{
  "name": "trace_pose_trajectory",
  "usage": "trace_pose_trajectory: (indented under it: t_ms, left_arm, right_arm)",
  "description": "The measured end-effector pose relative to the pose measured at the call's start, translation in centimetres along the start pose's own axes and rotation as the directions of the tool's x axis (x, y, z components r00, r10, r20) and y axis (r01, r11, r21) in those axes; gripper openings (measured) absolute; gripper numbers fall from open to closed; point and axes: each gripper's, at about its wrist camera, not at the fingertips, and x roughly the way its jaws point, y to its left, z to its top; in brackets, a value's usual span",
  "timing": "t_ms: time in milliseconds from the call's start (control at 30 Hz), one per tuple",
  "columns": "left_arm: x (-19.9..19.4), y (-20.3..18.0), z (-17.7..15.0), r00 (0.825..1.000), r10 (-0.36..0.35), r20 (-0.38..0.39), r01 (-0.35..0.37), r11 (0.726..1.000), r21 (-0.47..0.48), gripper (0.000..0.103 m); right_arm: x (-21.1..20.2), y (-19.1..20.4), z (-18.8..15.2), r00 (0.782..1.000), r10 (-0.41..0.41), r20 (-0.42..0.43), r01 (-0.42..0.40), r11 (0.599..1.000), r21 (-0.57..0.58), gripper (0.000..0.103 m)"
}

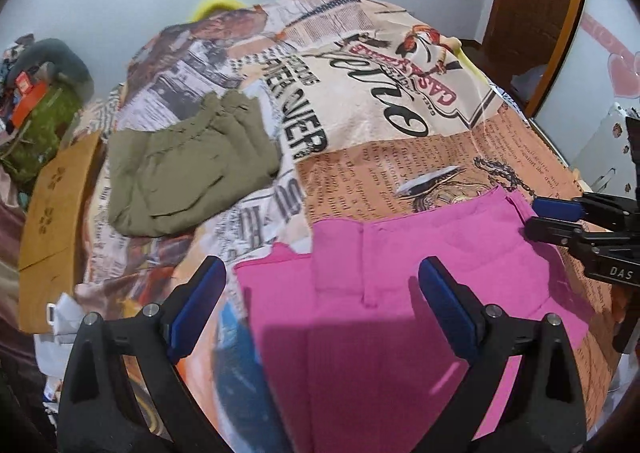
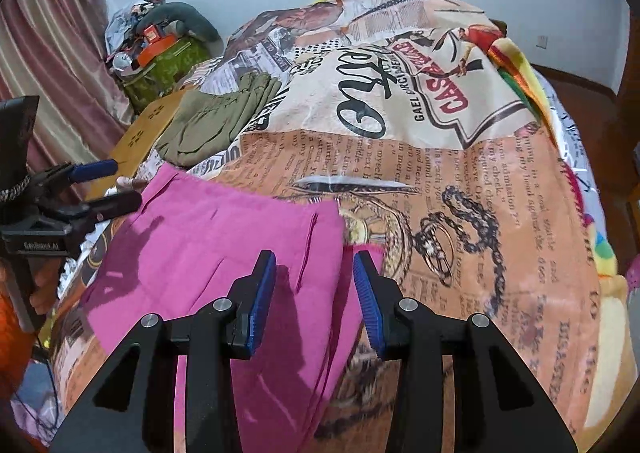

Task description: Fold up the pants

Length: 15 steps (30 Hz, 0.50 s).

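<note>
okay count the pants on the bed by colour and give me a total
Pink pants: 1
Olive green pants: 1
Total: 2

Two pairs of pants on a covered bed, a gripper at each side of the nearer pair.

The pink fabric pants [image 1: 400,293] lie flat on the newspaper-print bedspread [image 1: 400,125] at its near edge; the folded olive-green pants [image 1: 180,173] lie farther back and to the left, well apart from them. The black left gripper with blue pads [image 1: 320,293] hangs above the pink pants' left part, the black right gripper with blue pads [image 2: 314,293] above their right edge. A brown cardboard box [image 1: 52,213] stands left of the bed, beside the olive-green pants.
</note>
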Motion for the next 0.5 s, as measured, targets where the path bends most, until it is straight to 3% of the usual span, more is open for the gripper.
trace_pose_trajectory:
  t_ms: [200,300,500]
  left_arm:
    - [2.8,0.3,-0.2,0.998,-0.012,-0.066,0.009,0.999,-0.045,0.071]
    - [3.3,0.4,-0.6,0.998,-0.011,-0.055,0.008,0.998,-0.061,0.064]
    - [3.9,0.5,-1.0,0.998,0.048,-0.036,-0.05,0.996,-0.068,0.064]
  right_arm:
    - [2.0,-0.3,0.3,0.998,0.05,-0.038,-0.051,0.999,-0.002,0.036]
    - [2.4,-0.1,0.0,0.999,0.027,-0.031,-0.028,0.999,-0.037,0.029]
    - [2.4,-0.2,-0.4,1.0,0.011,-0.011,-0.012,0.997,-0.075,0.02]
